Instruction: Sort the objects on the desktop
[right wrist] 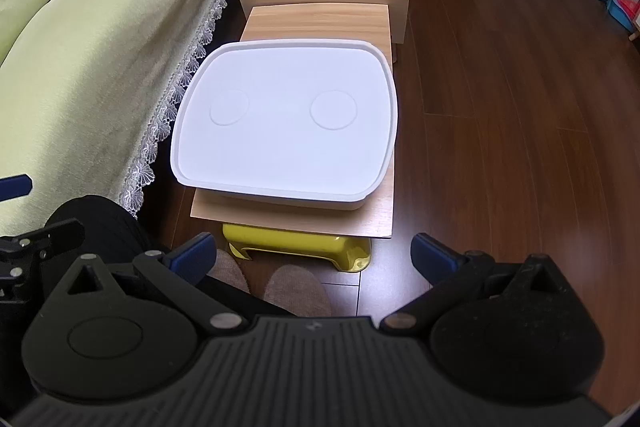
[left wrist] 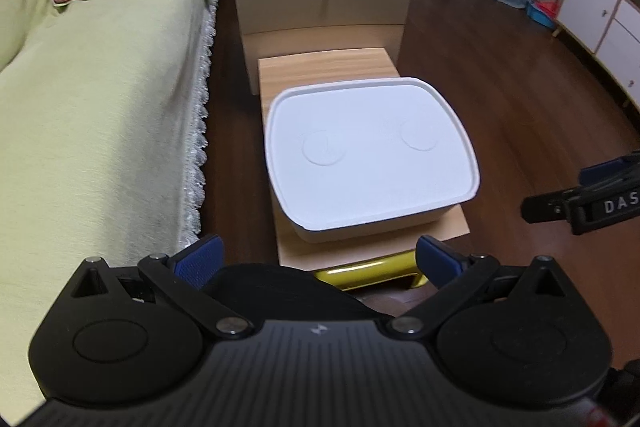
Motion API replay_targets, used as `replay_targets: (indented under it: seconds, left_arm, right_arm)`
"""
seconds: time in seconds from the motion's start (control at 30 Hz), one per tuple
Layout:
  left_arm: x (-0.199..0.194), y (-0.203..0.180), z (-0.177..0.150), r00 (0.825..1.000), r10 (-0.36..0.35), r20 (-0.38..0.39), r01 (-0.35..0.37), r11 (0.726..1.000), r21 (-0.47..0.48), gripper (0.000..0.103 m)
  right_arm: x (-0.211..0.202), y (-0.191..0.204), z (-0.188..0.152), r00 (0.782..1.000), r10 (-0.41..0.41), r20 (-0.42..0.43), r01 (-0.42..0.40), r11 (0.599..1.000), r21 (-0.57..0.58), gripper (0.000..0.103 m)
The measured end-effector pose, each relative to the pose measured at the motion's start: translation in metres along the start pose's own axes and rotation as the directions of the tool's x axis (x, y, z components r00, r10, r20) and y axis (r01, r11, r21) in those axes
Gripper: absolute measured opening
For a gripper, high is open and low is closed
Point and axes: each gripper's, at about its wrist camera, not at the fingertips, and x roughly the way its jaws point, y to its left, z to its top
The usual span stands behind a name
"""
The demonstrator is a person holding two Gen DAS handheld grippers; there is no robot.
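We find the sofa [left wrist: 100, 107] left of the box [right wrist: 286, 123]. The box sits lidded on the counter [right wrist: 316, 17], presumably to keep it within reach. Left tongs [left wrist: 318, 259] and right tongs [right wrist: 314, 255] hang before the box, spread wide, empty.

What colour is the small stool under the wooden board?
Yellow; the stool shows best in the right wrist view.

The storage box [right wrist: 286, 131] is plain white with two faint embossed circles on its lid. Its table [right wrist: 316, 17] is light wood grain over a yellow stool [right wrist: 298, 245]. The sofa cover [left wrist: 100, 99] is pale green, edged with white lace. The floor [right wrist: 520, 107] is dark brown wood.
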Motion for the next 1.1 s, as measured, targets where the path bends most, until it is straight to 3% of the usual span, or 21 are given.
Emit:
replay_targets:
  seconds: [0.53,1.1]
  left_arm:
    - [0.0,0.004,0.002,1.0,0.015,0.003,-0.014,0.998,-0.064,0.103]
    - [0.003,0.001,0.008,1.0,0.015,0.001,-0.014,0.999,-0.052,0.103]
  right_arm:
    - [-0.001,0.001,0.0,1.0,0.001,0.001,-0.001,1.0,-0.007,0.102]
    - [0.0,0.01,-0.007,1.0,-0.011,0.003,0.011,1.0,0.02,0.102]
